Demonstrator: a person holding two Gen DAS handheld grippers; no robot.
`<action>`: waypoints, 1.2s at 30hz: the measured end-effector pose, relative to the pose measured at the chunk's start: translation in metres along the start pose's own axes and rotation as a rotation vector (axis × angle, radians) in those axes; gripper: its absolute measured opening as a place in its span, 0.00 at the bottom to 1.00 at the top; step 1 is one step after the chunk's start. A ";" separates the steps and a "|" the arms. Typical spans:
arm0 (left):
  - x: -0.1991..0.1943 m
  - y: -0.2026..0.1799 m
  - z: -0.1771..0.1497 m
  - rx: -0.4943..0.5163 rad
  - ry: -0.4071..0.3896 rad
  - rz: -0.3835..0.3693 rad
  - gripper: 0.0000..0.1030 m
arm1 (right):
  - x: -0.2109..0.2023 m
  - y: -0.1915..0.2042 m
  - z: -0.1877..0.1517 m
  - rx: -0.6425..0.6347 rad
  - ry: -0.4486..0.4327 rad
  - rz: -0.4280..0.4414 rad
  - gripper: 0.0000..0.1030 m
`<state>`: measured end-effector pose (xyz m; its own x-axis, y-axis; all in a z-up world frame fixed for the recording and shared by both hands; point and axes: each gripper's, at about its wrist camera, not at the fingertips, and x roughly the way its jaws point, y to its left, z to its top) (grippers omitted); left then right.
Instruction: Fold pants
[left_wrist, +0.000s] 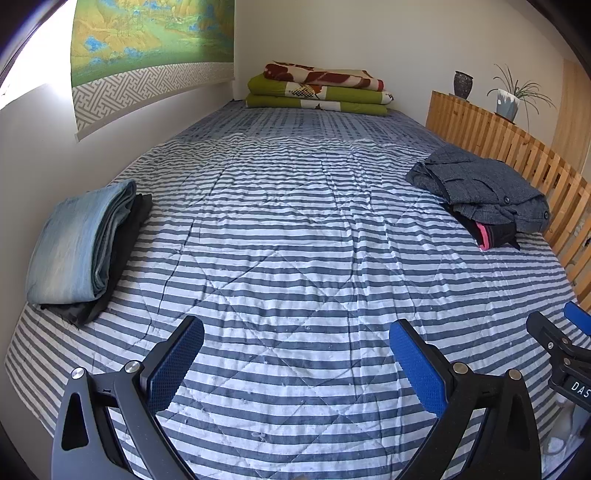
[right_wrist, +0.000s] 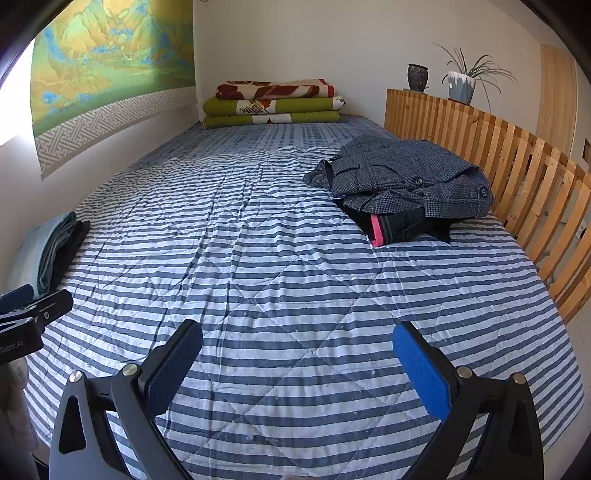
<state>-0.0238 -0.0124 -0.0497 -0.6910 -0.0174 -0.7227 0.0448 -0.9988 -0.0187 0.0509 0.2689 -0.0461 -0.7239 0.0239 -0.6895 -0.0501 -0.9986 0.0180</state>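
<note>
A rumpled pile of grey tweed pants (left_wrist: 480, 188) (right_wrist: 406, 177) lies at the right side of the striped bed (left_wrist: 295, 240) (right_wrist: 258, 258), on top of a dark garment with a pink band (left_wrist: 493, 234) (right_wrist: 391, 225). Folded light-blue jeans (left_wrist: 74, 247) (right_wrist: 48, 251) rest on a folded black garment (left_wrist: 122, 254) at the left edge by the wall. My left gripper (left_wrist: 295, 363) hovers open over the near end of the bed, holding nothing. My right gripper (right_wrist: 297, 365) is also open and empty, its tip showing in the left wrist view (left_wrist: 561, 343).
Folded blankets (left_wrist: 317, 88) (right_wrist: 273, 103) are stacked at the far end. A wooden slatted rail (left_wrist: 517, 155) (right_wrist: 498, 162) borders the bed's right side, with a dark vase (right_wrist: 417, 77) and a potted plant (right_wrist: 461, 81) on it. A wall with a hanging scroll painting (left_wrist: 147, 48) runs along the left.
</note>
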 end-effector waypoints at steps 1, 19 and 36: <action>0.000 0.000 0.000 -0.001 -0.002 0.001 0.99 | 0.000 0.000 0.000 0.001 0.002 0.002 0.98; 0.001 -0.003 -0.004 0.008 0.010 0.010 0.99 | 0.001 -0.001 -0.002 0.011 0.002 -0.017 0.98; 0.008 -0.003 -0.004 0.010 0.023 0.028 0.99 | 0.002 0.000 -0.004 0.002 -0.013 -0.023 0.98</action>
<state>-0.0273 -0.0091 -0.0582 -0.6725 -0.0440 -0.7388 0.0566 -0.9984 0.0079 0.0525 0.2682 -0.0502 -0.7314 0.0473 -0.6803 -0.0680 -0.9977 0.0038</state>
